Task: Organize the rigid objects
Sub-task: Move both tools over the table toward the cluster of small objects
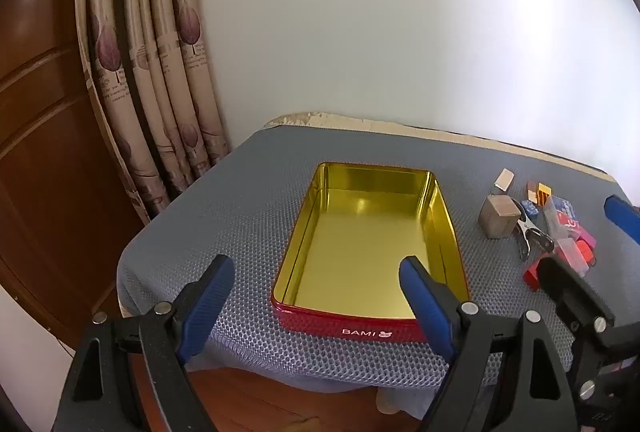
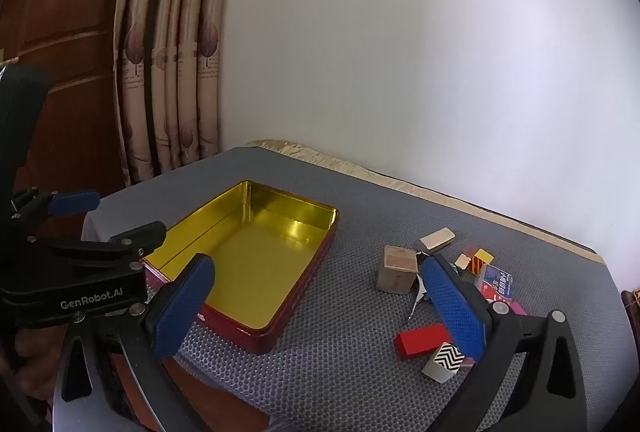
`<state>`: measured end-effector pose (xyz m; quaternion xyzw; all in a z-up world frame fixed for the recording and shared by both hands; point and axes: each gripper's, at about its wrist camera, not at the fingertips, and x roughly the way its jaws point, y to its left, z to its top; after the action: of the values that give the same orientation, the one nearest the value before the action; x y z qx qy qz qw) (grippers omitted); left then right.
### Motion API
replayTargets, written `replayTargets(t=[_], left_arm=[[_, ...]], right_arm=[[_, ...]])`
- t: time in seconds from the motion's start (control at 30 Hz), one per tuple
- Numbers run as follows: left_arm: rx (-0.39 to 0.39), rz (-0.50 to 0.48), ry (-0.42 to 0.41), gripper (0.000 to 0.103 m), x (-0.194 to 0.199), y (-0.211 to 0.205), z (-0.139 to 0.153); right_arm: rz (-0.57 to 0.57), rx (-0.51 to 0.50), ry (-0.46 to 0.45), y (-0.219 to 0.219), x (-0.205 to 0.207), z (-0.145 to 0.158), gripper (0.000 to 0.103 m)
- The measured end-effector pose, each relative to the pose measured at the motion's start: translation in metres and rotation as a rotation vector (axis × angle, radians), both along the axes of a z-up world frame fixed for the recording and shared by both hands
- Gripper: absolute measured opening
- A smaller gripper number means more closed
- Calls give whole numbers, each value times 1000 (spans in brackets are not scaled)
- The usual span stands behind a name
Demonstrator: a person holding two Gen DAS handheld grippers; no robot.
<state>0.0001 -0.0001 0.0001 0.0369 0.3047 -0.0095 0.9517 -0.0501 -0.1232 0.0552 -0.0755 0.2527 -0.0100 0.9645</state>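
We hold both claws above the near edge of a grey honeycomb-mat surface point(image 1: 248, 192), each spread wide with nothing between its blue pads. The left claw point(image 1: 316, 274) hangs over the near end of a red tin point(image 1: 348, 328) marked BAMI, its gold interior bare and its lid off. The right claw point(image 2: 316, 272) hovers between that tin point(image 2: 280, 328) and a loose cluster of small rigid pieces lying on the mat to the tin's right, well apart from it.

In the right wrist view, a brown cardboard cube point(image 2: 396, 268) stands upright at the cluster's near-left edge, with a pale flat block point(image 2: 438, 238) just beyond it. A red block point(image 2: 422, 340) lies nearest us, touching or just beside a white cube with black zigzag stripes point(image 2: 444, 362). A yellow-and-red striped cube point(image 2: 480, 260) and a blue printed card box point(image 2: 496, 280) sit farther right, partly hidden behind our right pad.

From the left wrist view a metal clip-like tool point(image 1: 532, 236) lies just beside the cardboard cube; we cannot tell exactly what it is. A patterned curtain point(image 1: 160, 72) hangs behind the surface's left corner.
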Motion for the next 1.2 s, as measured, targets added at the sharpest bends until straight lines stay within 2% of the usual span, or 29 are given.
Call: replayTargets(t=[0.17, 0.23, 0.4, 0.6, 0.93, 1.2], left_arm=[[-9, 2, 0, 87, -5, 5, 1], [30, 6, 30, 87, -1, -8, -4], [3, 8, 36, 87, 0, 2, -8], [10, 7, 46, 87, 0, 2, -7], [28, -15, 58, 87, -2, -7, -7], [63, -77, 55, 87, -15, -35, -1]], right_arm=[[2, 17, -11, 2, 0, -4, 103], [4, 19, -8, -5, 4, -1, 103], [-14, 6, -9, -5, -1, -1, 103], [-63, 30, -8, -23, -6, 3, 103], [-232, 59, -23, -111, -41, 11, 103], [-422, 117, 16, -200, -78, -2, 103]])
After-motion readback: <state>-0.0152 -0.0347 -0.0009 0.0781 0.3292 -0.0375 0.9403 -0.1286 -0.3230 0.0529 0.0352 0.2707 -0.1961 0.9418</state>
